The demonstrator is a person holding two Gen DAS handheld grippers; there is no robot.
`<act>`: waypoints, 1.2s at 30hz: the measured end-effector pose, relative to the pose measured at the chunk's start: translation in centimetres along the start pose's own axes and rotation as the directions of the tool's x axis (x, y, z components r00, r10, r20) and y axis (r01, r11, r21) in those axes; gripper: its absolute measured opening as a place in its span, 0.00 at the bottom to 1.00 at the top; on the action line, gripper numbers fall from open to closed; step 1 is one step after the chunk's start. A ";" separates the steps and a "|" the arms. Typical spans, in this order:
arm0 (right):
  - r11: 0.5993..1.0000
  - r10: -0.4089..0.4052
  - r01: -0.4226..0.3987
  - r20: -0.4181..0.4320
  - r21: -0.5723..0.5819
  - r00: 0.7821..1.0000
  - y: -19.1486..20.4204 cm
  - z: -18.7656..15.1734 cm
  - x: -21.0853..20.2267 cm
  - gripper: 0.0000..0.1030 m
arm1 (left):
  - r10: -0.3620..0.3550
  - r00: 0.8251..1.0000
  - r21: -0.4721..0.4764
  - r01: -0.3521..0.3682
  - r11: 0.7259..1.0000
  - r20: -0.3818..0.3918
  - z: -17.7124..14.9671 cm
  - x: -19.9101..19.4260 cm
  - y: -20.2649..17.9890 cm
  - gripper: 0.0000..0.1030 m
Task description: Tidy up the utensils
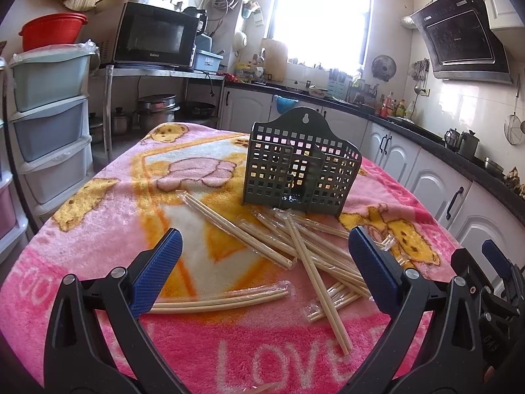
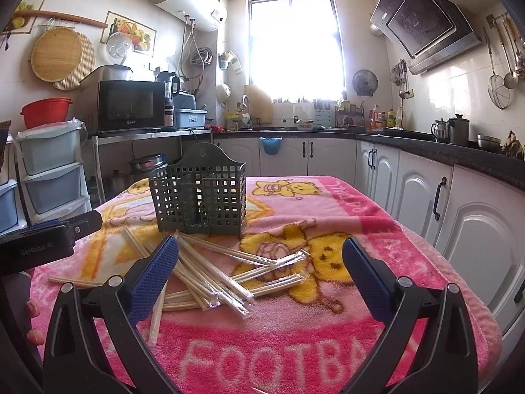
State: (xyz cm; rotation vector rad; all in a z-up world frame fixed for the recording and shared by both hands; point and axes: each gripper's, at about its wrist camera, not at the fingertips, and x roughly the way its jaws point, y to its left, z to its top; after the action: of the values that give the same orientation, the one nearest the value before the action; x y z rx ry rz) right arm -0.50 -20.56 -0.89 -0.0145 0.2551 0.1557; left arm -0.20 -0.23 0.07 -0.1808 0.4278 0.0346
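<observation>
A dark green slotted utensil holder stands upright on the pink blanket, with nothing showing inside it. Several pairs of wooden chopsticks, some in clear wrappers, lie scattered in front of it. One wrapped pair lies apart at the near left. My left gripper hovers open above the pile, nothing between its blue pads. My right gripper is open too, just short of the pile. The right gripper's body shows at the right edge of the left wrist view; the left gripper's body shows at the left of the right wrist view.
The pink cartoon blanket covers a table. White cabinets under a dark counter run along the right. Plastic drawers and a metal shelf with a microwave stand to the left. A person's fingers show at the left edge.
</observation>
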 end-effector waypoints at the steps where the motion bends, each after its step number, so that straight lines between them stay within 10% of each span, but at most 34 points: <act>1: 1.000 0.000 0.000 -0.001 0.000 1.000 0.0 0.0 0.0 0.94 | -0.001 1.000 -0.001 0.001 1.000 0.001 0.0 0.0 0.0 0.91; 36: 0.987 0.102 -0.115 -0.108 -0.115 0.989 2.9 2.3 3.7 0.94 | 0.035 0.999 -0.079 -0.037 0.996 -0.034 1.6 1.6 5.0 0.91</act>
State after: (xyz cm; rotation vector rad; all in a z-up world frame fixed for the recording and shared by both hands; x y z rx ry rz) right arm 3.16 -17.02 0.40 -0.1296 0.3483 0.2793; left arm 1.59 4.96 0.00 -0.2526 0.4624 0.0842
